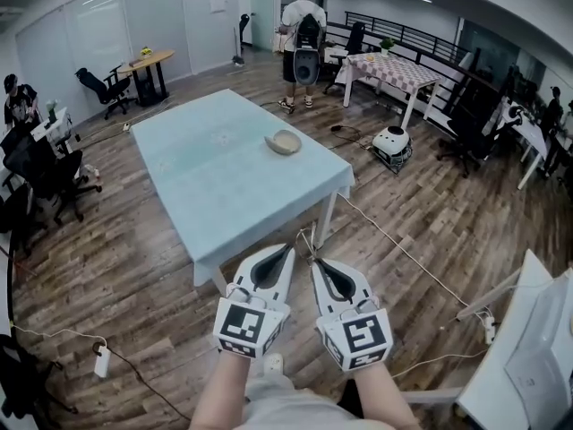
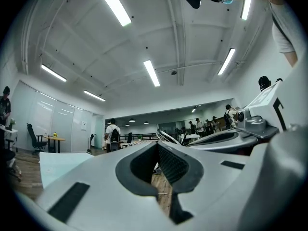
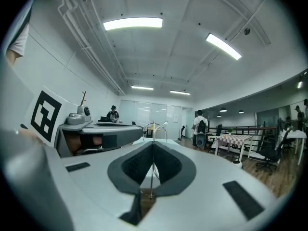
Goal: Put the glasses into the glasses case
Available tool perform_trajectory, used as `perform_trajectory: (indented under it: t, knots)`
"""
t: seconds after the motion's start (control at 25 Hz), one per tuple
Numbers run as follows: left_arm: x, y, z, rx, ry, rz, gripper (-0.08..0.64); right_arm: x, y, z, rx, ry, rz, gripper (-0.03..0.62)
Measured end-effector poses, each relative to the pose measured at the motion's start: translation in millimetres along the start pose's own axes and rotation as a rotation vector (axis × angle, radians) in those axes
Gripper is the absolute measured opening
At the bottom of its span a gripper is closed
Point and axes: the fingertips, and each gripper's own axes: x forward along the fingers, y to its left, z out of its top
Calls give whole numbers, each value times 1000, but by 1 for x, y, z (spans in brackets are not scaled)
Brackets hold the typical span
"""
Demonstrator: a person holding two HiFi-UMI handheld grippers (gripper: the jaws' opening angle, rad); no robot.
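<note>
A beige glasses case (image 1: 284, 141) lies on the far right part of the light blue table (image 1: 206, 177). Both grippers hang side by side over the floor, just off the table's near corner. My right gripper (image 1: 315, 263) (image 3: 153, 146) is shut on thin wire-framed glasses (image 1: 307, 242) (image 3: 153, 129); one temple arm runs straight up between its pads. To its left, my left gripper (image 1: 288, 251) (image 2: 156, 146) is shut, with nothing held. The glasses (image 2: 166, 137) show just to the right of its tip. The case is well ahead of both grippers.
A person with a backpack (image 1: 303, 38) stands beyond the table. A checked-cloth table (image 1: 394, 68) and a round white device (image 1: 392, 143) are at the right, office chairs (image 1: 45, 164) at the left. Cables cross the wooden floor; a white desk (image 1: 528, 356) is at lower right.
</note>
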Motion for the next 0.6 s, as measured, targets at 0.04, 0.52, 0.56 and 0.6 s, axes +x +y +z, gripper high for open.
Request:
perform_trajectory:
  t: [0.04,0.52,0.56,0.6]
  knots:
    - [5,6,-1,-3,1,-2,8,7,-2,-1,0,2,-1,9]
    - [57,72,-17,-36,0,-44,8,88,-21,-6,-8,21,-32,9]
    - [61,76,-18,-39,-2,-47,8,94,-22,-7,-9,21,-34,11]
    - [64,81,-20,-42,-4,-50,8,100,-23,-7,-10,22,-37,11]
